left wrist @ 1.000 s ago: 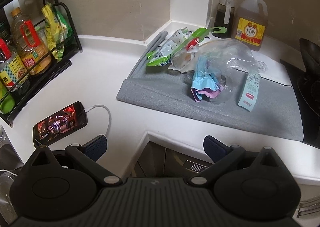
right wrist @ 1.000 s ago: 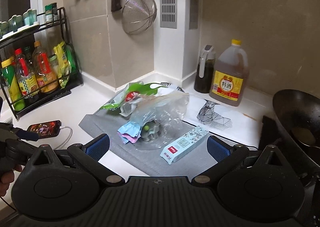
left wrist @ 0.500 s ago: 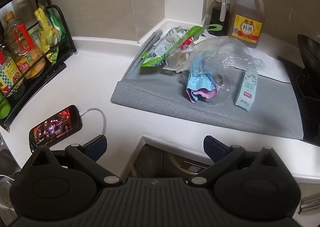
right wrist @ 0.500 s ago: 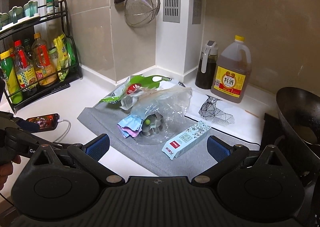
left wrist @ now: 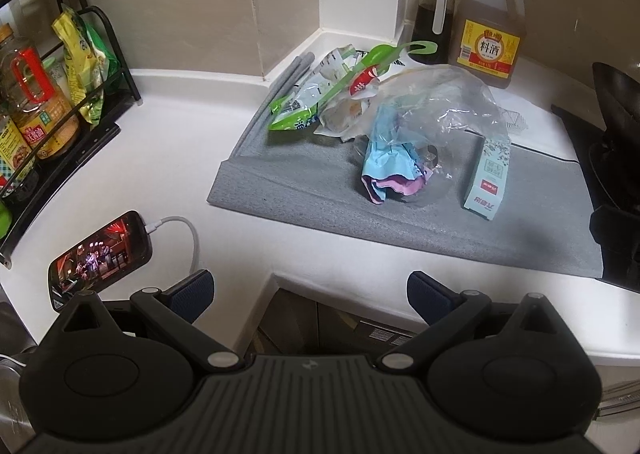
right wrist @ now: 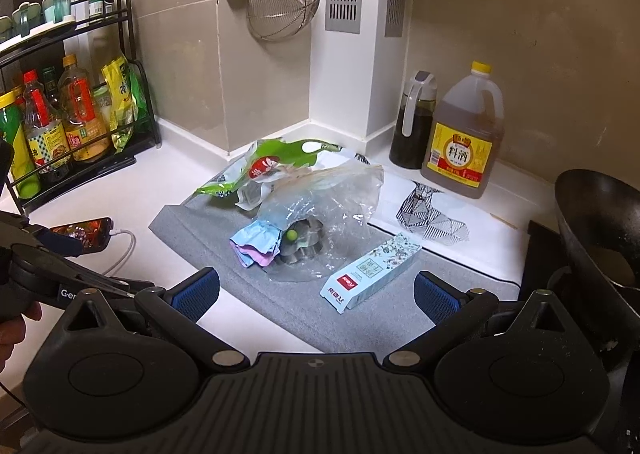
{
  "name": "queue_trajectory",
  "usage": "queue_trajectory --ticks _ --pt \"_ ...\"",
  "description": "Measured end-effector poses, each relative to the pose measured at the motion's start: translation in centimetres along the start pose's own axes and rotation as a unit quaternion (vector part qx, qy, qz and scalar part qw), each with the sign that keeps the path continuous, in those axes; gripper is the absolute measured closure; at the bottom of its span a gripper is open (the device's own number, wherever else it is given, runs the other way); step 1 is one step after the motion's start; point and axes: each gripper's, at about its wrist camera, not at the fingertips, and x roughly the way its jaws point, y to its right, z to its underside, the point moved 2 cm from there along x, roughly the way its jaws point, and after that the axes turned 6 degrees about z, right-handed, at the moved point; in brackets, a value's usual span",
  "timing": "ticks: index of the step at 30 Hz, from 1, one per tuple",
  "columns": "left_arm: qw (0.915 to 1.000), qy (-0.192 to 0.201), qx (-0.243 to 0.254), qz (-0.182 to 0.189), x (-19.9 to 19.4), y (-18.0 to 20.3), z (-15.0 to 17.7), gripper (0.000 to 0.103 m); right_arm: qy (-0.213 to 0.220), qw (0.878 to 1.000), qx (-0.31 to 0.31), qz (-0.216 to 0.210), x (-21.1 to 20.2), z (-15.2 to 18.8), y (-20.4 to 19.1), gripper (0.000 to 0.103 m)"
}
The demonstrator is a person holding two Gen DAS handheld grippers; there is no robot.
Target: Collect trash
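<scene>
Trash lies in a heap on a grey mat (left wrist: 304,190) (right wrist: 188,222) in the counter corner: a clear plastic bag (left wrist: 448,110) (right wrist: 336,198), crumpled blue and pink paper (left wrist: 388,170) (right wrist: 256,246), a green and white snack wrapper (left wrist: 308,102) (right wrist: 256,170) and a pale blue carton (left wrist: 490,178) (right wrist: 372,274). My left gripper (left wrist: 310,292) hangs open over the counter's front edge, well short of the heap. My right gripper (right wrist: 316,290) is open too, above the mat's near edge, with the carton just beyond its fingers. Both are empty.
A phone (left wrist: 100,254) (right wrist: 86,234) on a white cable lies on the counter at left. A black rack of bottles (left wrist: 44,110) (right wrist: 68,122) stands further left. Two oil bottles (left wrist: 490,30) (right wrist: 464,134) stand at the back, a black wok (right wrist: 600,226) at right.
Both grippers have drifted slightly, so the heap sits a little differently in each view. Nothing on the counter has moved and both grippers remain open.
</scene>
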Motion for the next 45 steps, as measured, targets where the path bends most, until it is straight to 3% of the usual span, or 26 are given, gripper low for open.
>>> queue_trajectory --ticks 16,29,45 --pt "0.9991 -0.015 0.028 -0.030 0.8 -0.2 -1.1 0.000 0.002 0.999 0.031 -0.021 2.9 -0.4 0.5 0.000" --pt "0.9984 -0.017 0.053 0.007 4.0 1.1 -3.6 0.000 -0.024 0.997 0.063 0.027 5.6 0.3 2.0 0.000" --pt "0.9985 0.023 0.039 -0.032 7.5 -1.2 -10.6 0.000 -0.067 0.994 0.073 0.040 13.0 -0.3 2.9 0.000"
